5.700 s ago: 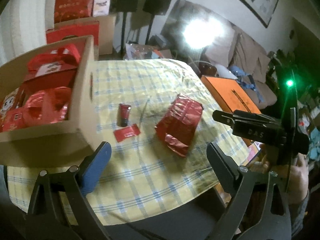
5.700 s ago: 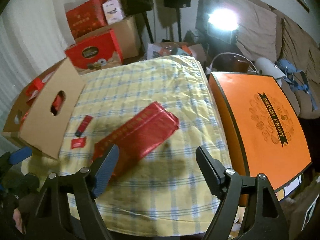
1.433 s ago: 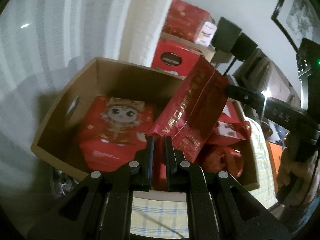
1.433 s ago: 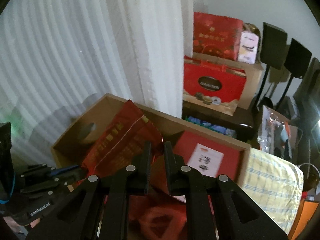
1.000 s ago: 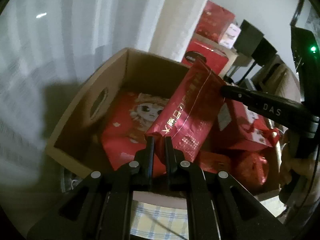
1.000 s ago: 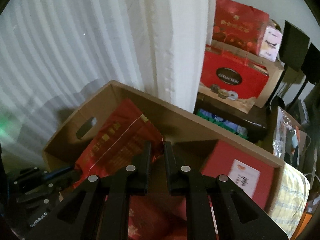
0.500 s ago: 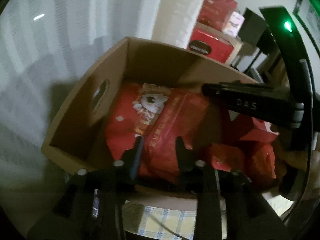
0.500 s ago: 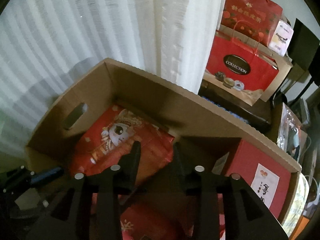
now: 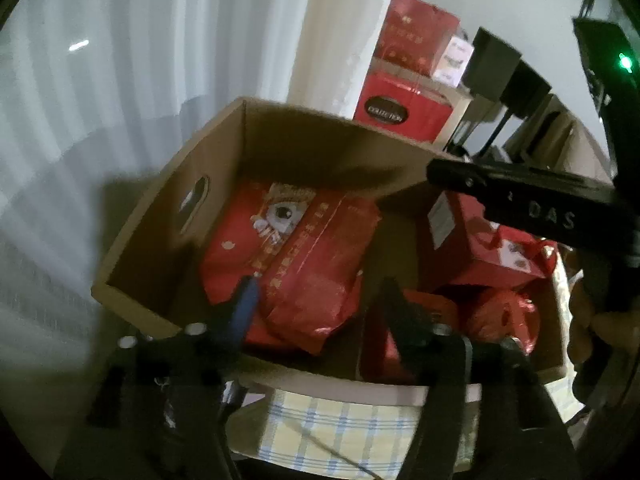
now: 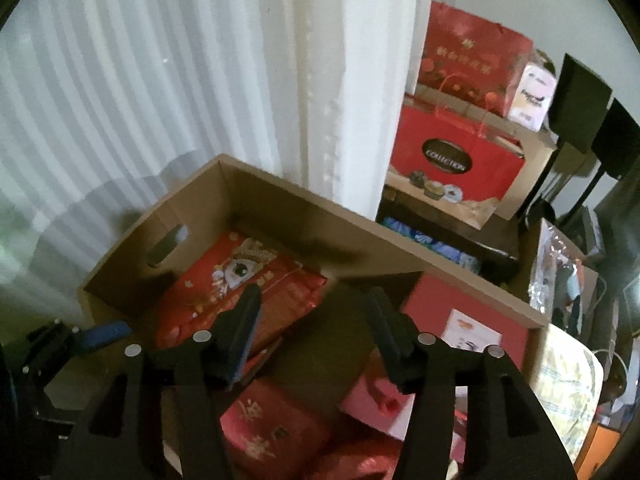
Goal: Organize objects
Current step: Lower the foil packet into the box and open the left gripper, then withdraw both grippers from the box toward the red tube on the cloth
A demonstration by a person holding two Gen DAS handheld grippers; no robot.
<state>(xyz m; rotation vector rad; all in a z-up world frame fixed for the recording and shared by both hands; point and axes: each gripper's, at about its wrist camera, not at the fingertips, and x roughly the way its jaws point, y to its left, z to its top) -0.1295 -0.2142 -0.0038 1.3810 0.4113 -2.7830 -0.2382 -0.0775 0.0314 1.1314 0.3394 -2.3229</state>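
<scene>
Left wrist view shows the red foil packet (image 9: 316, 264) lying flat in the cardboard box (image 9: 168, 216) on a cartoon-printed bag, both my left gripper (image 9: 316, 300) and right gripper (image 10: 312, 320) with jaws wide and empty; it looks light, crinkly and slippery, best pinched at its end seams.

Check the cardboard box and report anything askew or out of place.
The red foil packet lies at a slant across the cartoon-face packet in the cardboard box, one end overhanging toward the box's middle. Both the left gripper and the right gripper are open above it. Nothing looks spilled or damaged.
</scene>
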